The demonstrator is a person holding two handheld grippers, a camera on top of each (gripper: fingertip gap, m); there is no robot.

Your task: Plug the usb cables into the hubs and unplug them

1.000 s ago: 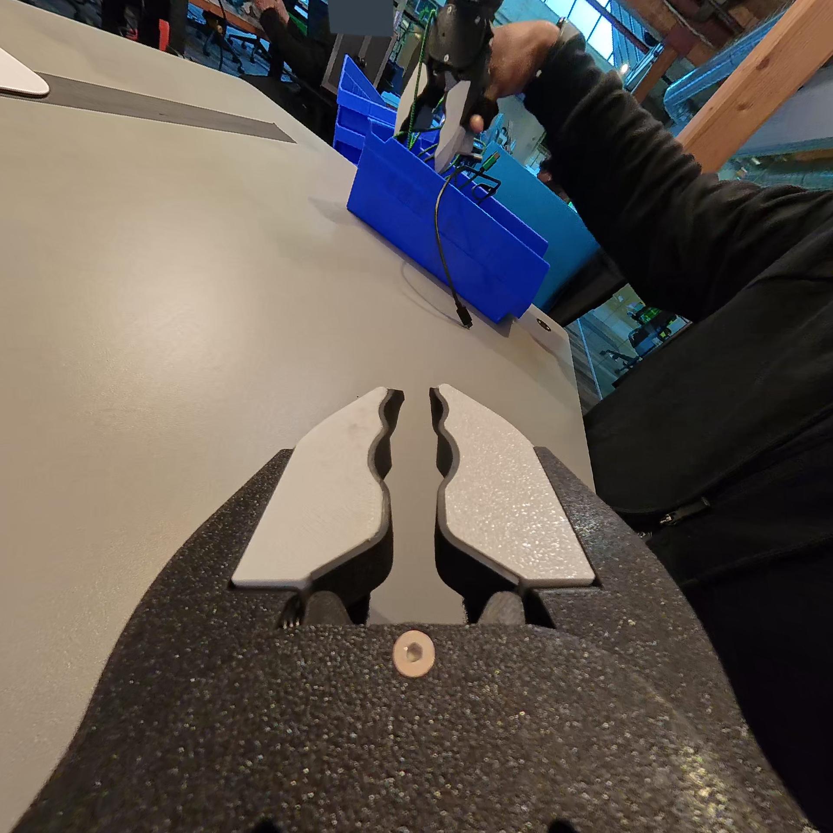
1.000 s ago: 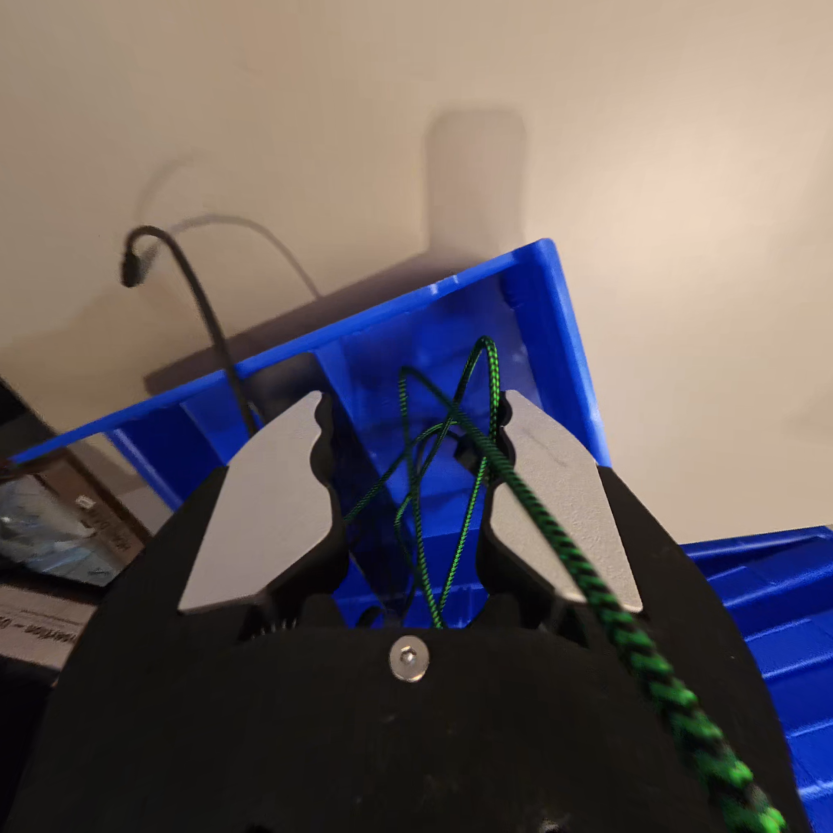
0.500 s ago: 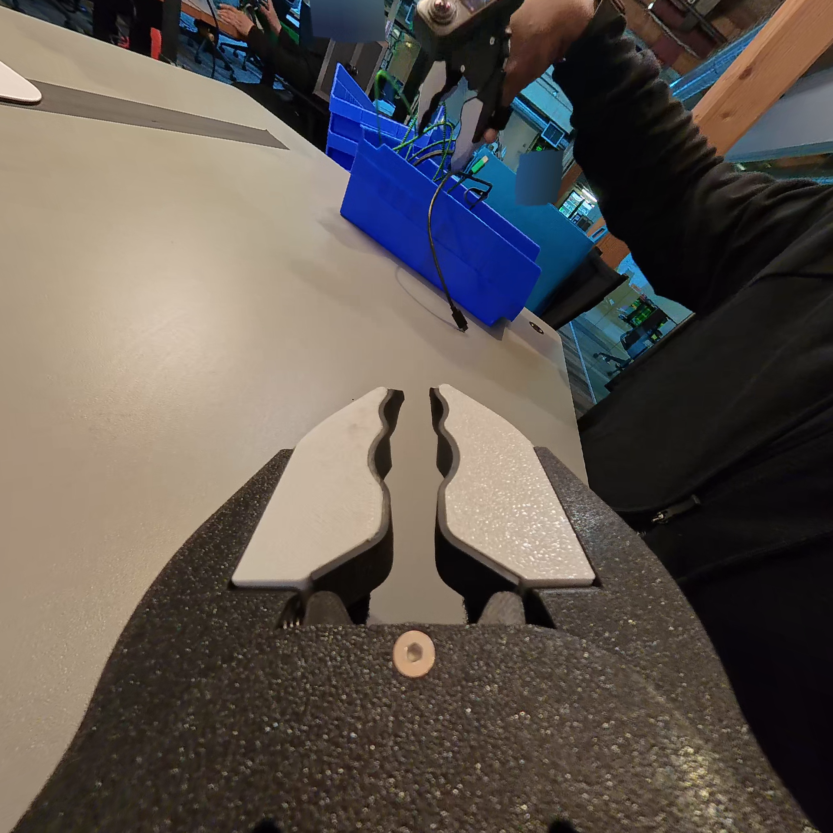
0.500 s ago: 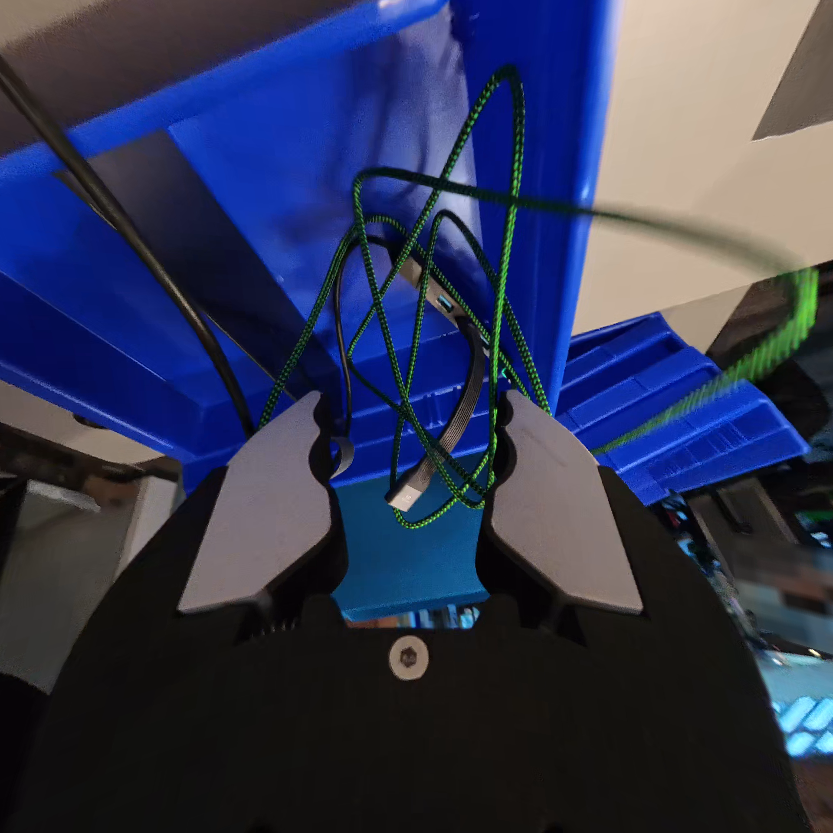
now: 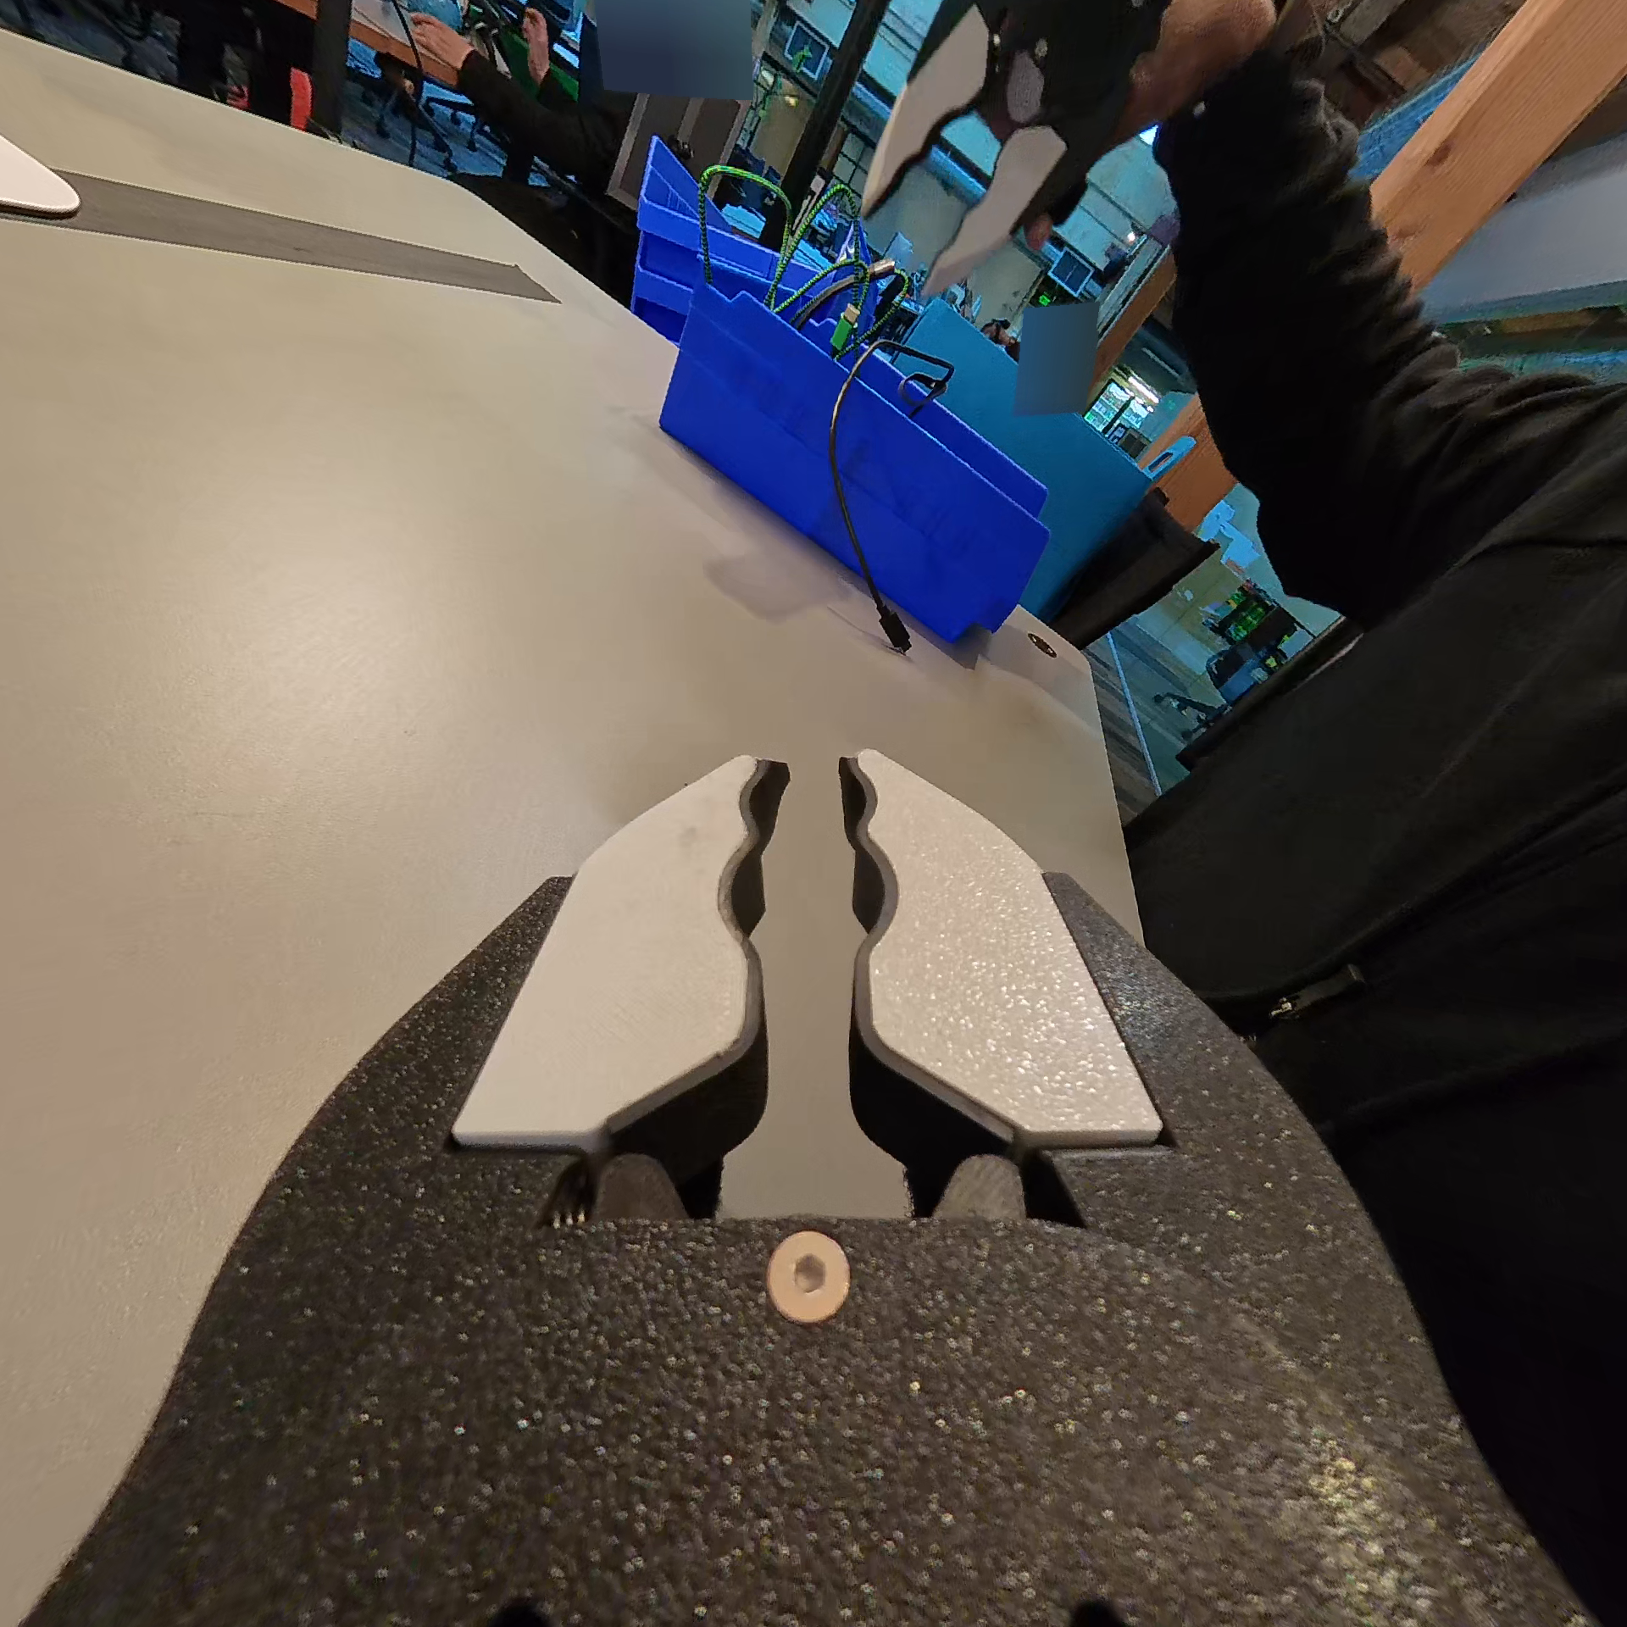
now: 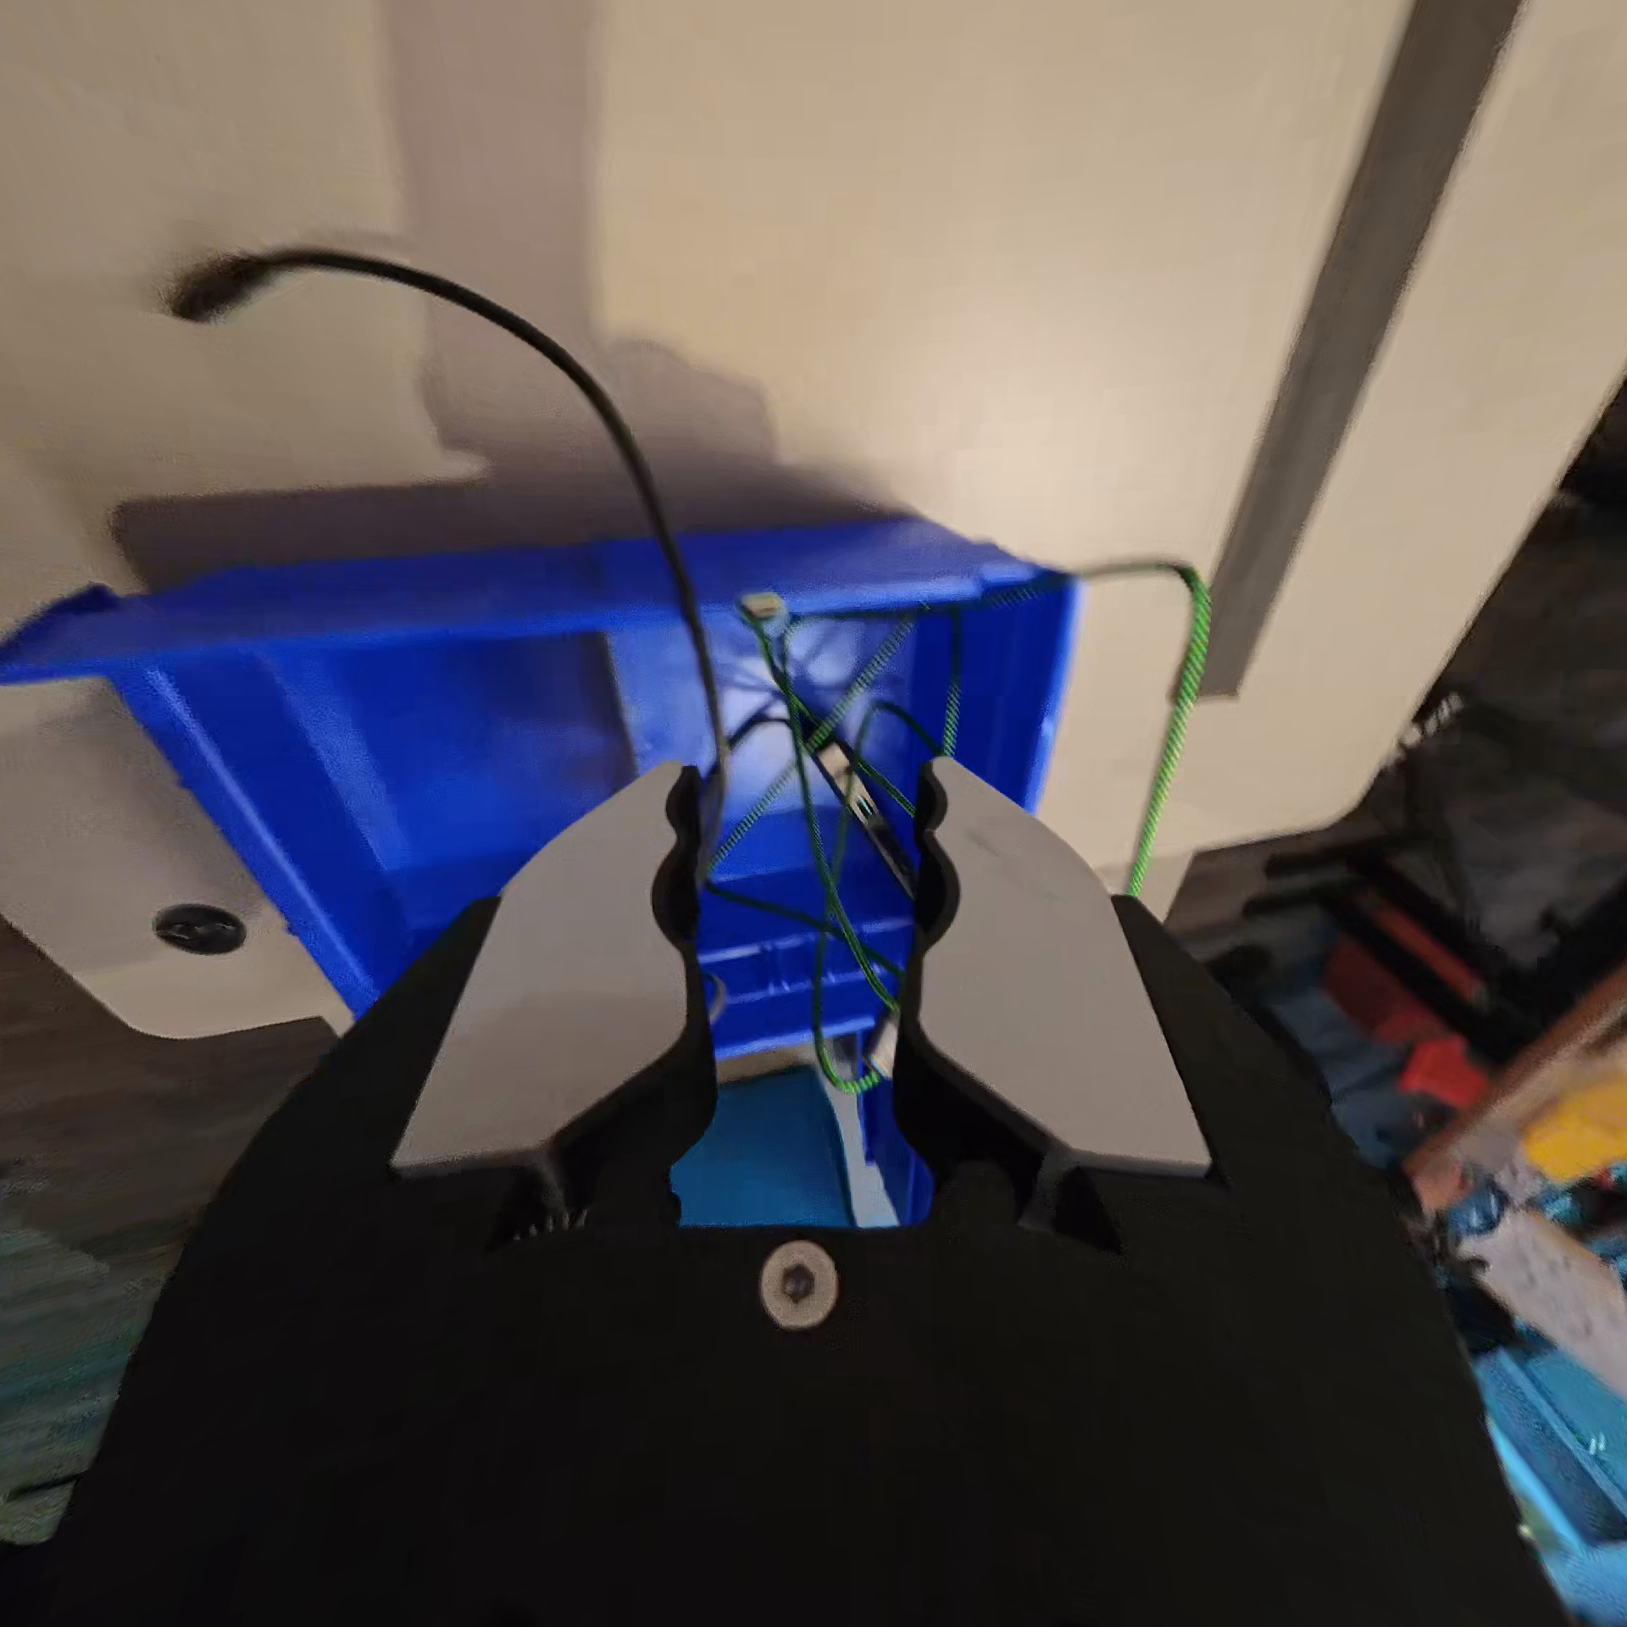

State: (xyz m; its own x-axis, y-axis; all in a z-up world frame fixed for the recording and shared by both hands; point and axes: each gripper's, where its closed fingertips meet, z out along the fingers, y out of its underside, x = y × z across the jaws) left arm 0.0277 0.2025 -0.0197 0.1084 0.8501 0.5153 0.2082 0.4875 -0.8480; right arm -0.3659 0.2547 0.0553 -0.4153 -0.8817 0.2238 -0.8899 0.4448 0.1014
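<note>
A blue bin (image 5: 880, 493) stands on the grey table (image 5: 352, 616) near its right edge. Green-and-black braided cables (image 5: 779, 255) loop out of it. A black cable (image 5: 841, 493) hangs over its near wall, its plug (image 5: 896, 632) on the table. My left gripper (image 5: 814, 768) lies low over the table, well short of the bin, jaws a little apart and empty. My right gripper (image 5: 960, 167) is open and empty, high above the bin. The right wrist view looks down past it (image 6: 806, 779) into the bin (image 6: 396, 704): braided cables (image 6: 1184, 687), the black cable (image 6: 616, 423) and a slim dark hub (image 6: 867, 810), blurred.
A second blue bin (image 5: 669, 229) stands behind the first. A dark strip (image 5: 264, 233) crosses the table and a white object (image 5: 26, 180) lies at the far left. The table edge (image 5: 1111, 792) runs along the right, with a person's black sleeve (image 5: 1321, 379) beyond it. The tips of one gripper are about 40 cm away from the tips of the other. From the right gripper's tips to the slim dark hub (image 6: 867, 810) is close to 20 cm.
My right gripper has risen up and away from the bin. The braided cable that lay across its right finger has slipped off. My left gripper has stayed put.
</note>
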